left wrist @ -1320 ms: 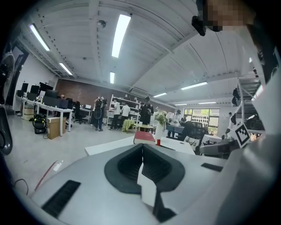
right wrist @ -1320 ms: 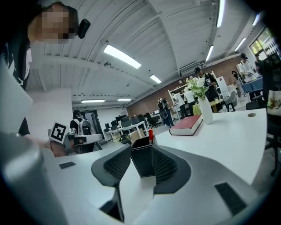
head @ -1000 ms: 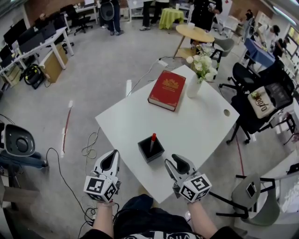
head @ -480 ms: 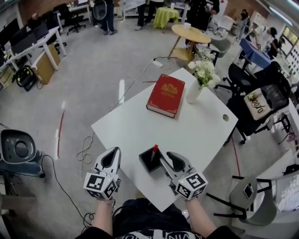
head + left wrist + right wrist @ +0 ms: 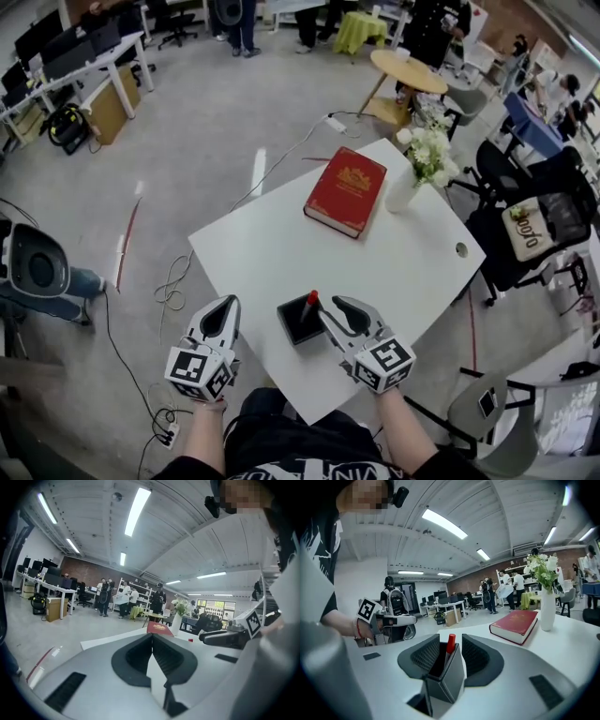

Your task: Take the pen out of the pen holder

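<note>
— How far along is the task?

— Near its beginning, it seems. The pen [image 5: 449,645] with the red cap stands inside the pen holder [image 5: 451,682]; nothing has been taken out yet.

— And the right gripper [image 5: 451,640]?

— Its jaws are apart, one on each side of the upper part of the holder, with the red cap between them. They do not press on anything.

— The left gripper [image 5: 152,641]?

— Its jaws are pressed together with nothing in them. It hangs just off the edge of the table [image 5: 272,253], and the holder is to its right, not touching it.

— What is left?

— Probably almost everything: closing the right jaws on the pen and lifting it straight up, out of the holder.
</note>
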Available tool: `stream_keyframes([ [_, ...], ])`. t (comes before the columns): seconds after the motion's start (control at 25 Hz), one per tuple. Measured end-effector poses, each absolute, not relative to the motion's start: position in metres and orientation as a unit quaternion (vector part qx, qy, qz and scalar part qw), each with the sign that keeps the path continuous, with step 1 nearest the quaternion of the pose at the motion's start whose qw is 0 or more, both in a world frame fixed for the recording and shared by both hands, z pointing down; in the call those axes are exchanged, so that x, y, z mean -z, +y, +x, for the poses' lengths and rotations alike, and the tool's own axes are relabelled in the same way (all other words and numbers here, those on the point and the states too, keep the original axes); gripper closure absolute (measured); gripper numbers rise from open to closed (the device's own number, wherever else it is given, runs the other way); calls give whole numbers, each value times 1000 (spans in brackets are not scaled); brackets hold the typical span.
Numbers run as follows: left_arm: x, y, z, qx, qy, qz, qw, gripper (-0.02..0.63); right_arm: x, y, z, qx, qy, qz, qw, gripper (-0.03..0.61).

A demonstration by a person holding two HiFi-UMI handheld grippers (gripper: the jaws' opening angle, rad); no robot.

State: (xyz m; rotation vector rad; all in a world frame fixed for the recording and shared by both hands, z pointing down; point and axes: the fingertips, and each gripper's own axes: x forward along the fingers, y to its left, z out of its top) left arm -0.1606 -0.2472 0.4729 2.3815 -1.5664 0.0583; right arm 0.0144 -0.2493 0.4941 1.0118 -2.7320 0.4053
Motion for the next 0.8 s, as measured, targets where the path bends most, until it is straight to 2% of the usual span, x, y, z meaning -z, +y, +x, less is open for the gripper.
stream_keyframes([
  [0.64, -487, -207, -178, -27, -614, 772, 160, 609, -508, -274, -17, -103, -950, 253, 150, 422],
  [0.8, -490, -197, -181, -31, -623, 764, 164, 609, -513, -271, -21, -101, -952, 240, 161, 456],
])
